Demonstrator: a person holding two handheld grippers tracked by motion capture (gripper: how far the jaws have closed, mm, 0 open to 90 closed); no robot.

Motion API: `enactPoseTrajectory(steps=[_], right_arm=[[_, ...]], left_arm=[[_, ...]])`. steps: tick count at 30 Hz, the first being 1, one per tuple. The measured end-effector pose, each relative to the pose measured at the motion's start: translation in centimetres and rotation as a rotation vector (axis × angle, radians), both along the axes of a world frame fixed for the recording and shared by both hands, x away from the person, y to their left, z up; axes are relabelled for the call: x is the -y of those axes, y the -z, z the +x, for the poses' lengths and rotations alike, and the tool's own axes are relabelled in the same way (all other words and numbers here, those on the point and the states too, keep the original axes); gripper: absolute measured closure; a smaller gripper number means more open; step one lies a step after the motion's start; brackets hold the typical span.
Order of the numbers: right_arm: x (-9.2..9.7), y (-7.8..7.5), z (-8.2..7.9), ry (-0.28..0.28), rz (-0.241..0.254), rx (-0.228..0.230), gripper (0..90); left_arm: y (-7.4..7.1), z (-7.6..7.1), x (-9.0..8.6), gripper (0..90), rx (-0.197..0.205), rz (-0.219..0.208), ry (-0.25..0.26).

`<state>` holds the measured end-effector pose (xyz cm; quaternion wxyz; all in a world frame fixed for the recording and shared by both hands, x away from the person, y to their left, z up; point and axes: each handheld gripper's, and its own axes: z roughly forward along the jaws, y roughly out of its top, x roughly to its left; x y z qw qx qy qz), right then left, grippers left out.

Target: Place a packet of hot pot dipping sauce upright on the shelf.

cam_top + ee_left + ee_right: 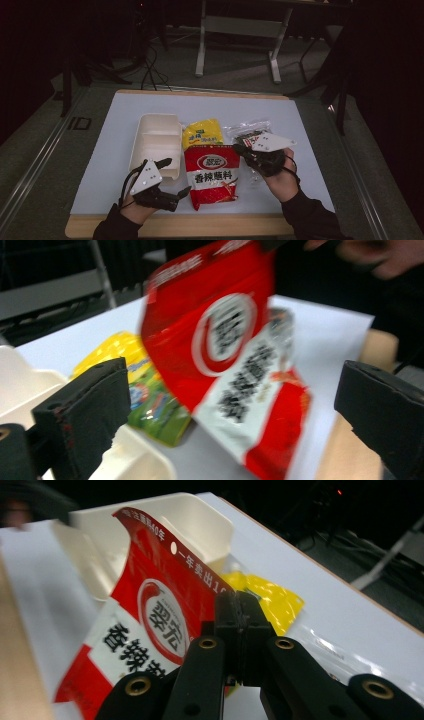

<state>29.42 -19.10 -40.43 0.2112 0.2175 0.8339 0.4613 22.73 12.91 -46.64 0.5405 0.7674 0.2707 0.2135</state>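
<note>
A red seasoning packet (212, 172) lies in the middle of the white board (125, 165), with its top right corner raised. My right gripper (238, 148) is shut on that corner; in the right gripper view the jaws (239, 607) meet on the edge of the red packet (150, 615). My left gripper (177, 176) stands open at the packet's lower left, between it and the cream tray (155, 137). In the left gripper view the wide-open gripper (232, 385) frames the tilted red packet (225, 350) farther off, without touching it.
A yellow packet (202, 132) lies behind the red one, partly under it. A clear packet with dark contents (247, 129) sits under my right hand. The cream tray has compartments. The wooden table edge (200, 225) runs along the front. Table legs and cables stand on the floor beyond.
</note>
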Motion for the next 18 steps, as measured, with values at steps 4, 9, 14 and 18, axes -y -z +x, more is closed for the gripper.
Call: enactPoseTrajectory(steps=[4,9,14,18], right_arm=[[0.0,-0.9,-1.3,-0.048,0.017,0.014,89.6],[0.3,-1.5,-2.2,-0.072,0.038,0.016,89.6],[0.4,-1.4,-2.7,-0.082,0.042,0.014,89.6],[0.9,-1.5,-2.9,-0.077,0.052,0.011,89.6]], left_arm=[[-0.6,1.6,-0.1,16.6,-0.012,-0.016,0.028],[-0.6,3.2,0.7,36.2,-0.061,-0.002,0.119],[-0.2,3.7,1.3,59.1,-0.069,-0.001,0.155],[-0.5,3.8,1.3,74.8,-0.072,0.005,0.174]])
